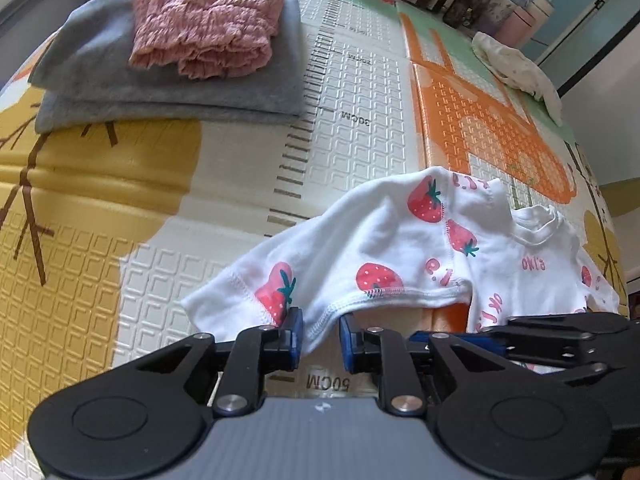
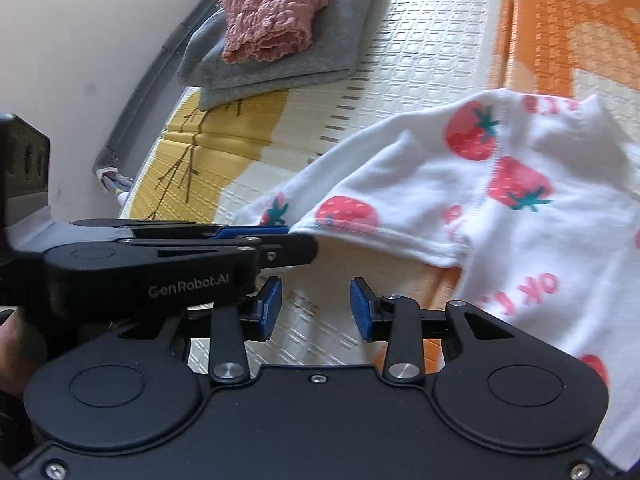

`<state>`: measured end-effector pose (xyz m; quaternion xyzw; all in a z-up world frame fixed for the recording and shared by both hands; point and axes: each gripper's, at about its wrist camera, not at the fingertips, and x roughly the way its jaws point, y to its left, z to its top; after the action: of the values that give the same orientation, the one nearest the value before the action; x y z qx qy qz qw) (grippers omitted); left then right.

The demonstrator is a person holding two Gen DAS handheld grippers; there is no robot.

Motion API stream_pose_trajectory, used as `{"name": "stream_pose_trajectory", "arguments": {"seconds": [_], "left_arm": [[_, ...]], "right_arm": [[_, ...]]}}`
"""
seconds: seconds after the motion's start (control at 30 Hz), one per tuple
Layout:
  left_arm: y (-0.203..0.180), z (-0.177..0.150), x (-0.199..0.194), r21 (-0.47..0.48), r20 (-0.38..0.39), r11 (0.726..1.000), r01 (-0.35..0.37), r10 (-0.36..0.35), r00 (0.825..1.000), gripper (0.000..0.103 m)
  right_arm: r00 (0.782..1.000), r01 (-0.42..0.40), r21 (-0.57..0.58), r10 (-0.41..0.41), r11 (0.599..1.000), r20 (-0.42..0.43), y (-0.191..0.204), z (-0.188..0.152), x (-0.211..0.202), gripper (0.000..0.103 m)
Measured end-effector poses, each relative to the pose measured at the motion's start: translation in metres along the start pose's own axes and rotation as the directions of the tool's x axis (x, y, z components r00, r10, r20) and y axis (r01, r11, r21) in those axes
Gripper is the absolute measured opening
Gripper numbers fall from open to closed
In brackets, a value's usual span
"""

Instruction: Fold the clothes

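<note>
While both claws gape empty: "GenRobot.AI" on left claw [image 2: 316,246], "50CM" on mat [image 1: 328,383].

left claw [image 1: 320,340] jaws parted, right claw [image 2: 316,308] jaws parted, side by side

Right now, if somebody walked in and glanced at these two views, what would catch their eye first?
Probably the white strawberry-print top, lying rumpled on the patterned play mat just ahead of both grippers, its sleeve hem between the parted pads of the left hand-held gripper. Next, the crinkly pink garment folded on top of the folded grey garment at the mat's far left. The right hand-held gripper is open, with nothing in it.
</note>
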<state>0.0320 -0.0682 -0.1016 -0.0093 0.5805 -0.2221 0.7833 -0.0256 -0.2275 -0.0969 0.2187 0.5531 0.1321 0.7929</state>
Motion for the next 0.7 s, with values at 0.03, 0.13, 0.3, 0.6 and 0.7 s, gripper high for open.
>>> {"name": "stream_pose_trajectory", "arguments": {"seconds": [0.03,0.13,0.3,0.6,0.7], "left_arm": [[0.001,0.0,0.0,-0.001,0.0,1.0,-0.001,0.001,1.0,0.024],[0.003,-0.002,0.001,-0.005,0.003,1.0,-0.009,0.009,1.0,0.025],[0.006,-0.001,0.0,-0.011,0.017,0.999,-0.036,0.037,0.999,0.027],[0.012,0.006,-0.001,-0.009,0.032,0.997,-0.071,0.071,0.997,0.032],[0.016,0.007,-0.002,-0.017,0.033,0.997,-0.071,0.072,0.997,0.033]], "right_arm": [[1.0,0.011,-0.004,-0.011,1.0,0.002,-0.002,-0.001,-0.004,0.036],[0.999,0.033,0.002,-0.033,0.999,0.012,-0.008,-0.002,-0.012,0.036],[0.997,0.064,0.032,-0.065,0.997,0.047,-0.021,0.002,-0.026,0.036],[0.977,0.186,0.071,-0.192,0.98,0.09,-0.042,0.016,-0.033,0.036],[0.974,0.203,0.096,-0.212,0.974,0.086,-0.052,0.018,-0.034,0.036]]}}
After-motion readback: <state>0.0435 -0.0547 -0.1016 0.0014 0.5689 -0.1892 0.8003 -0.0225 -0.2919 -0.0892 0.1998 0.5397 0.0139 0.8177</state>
